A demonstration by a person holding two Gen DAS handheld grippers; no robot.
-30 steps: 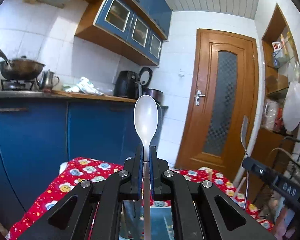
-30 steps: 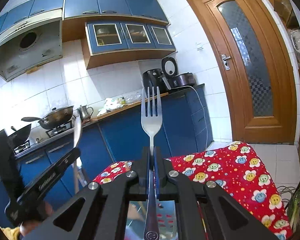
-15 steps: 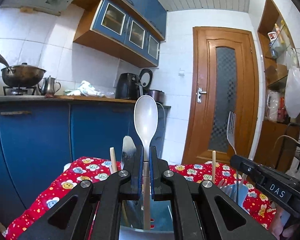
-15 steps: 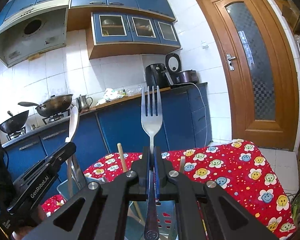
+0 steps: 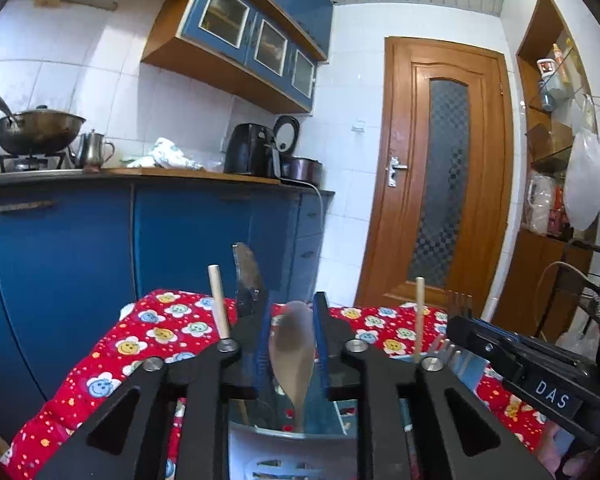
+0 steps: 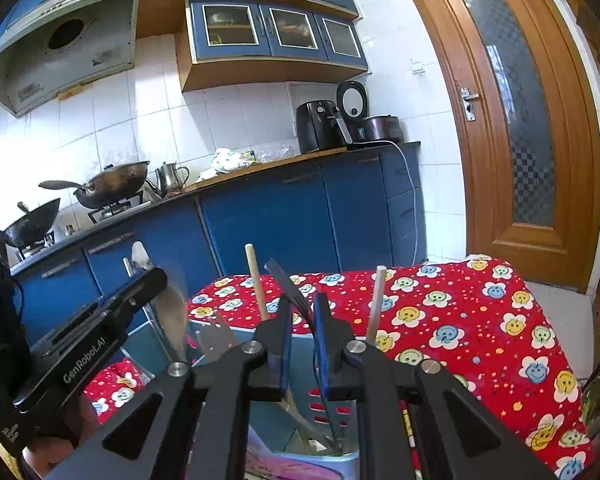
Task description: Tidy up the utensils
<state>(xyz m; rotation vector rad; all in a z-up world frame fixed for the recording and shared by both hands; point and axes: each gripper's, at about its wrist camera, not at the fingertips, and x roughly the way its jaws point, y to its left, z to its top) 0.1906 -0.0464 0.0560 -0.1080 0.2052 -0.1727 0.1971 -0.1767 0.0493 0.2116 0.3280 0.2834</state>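
My left gripper [image 5: 290,344] is open. The metal spoon [image 5: 292,354] stands loose between its jaws, bowl up and blurred, its handle down in the blue utensil holder [image 5: 288,428]. My right gripper [image 6: 302,340] is open too. The fork [image 6: 290,290] leans left between its jaws, handle down in the same holder [image 6: 300,452]. Each gripper shows in the other's view: the right one in the left wrist view [image 5: 512,356], the left one in the right wrist view [image 6: 88,344]. Both hover just above the holder.
Wooden chopsticks [image 5: 219,300] [image 6: 257,280], a knife [image 5: 246,276] and another fork [image 6: 216,338] stand in the holder. It sits on a red flowered tablecloth [image 6: 460,320]. Blue cabinets [image 5: 100,248] and a wooden door [image 5: 440,168] lie beyond.
Both grippers came down to the holder and opened. The spoon and the fork dropped from upright between shut jaws into the holder, and the fork tipped left.
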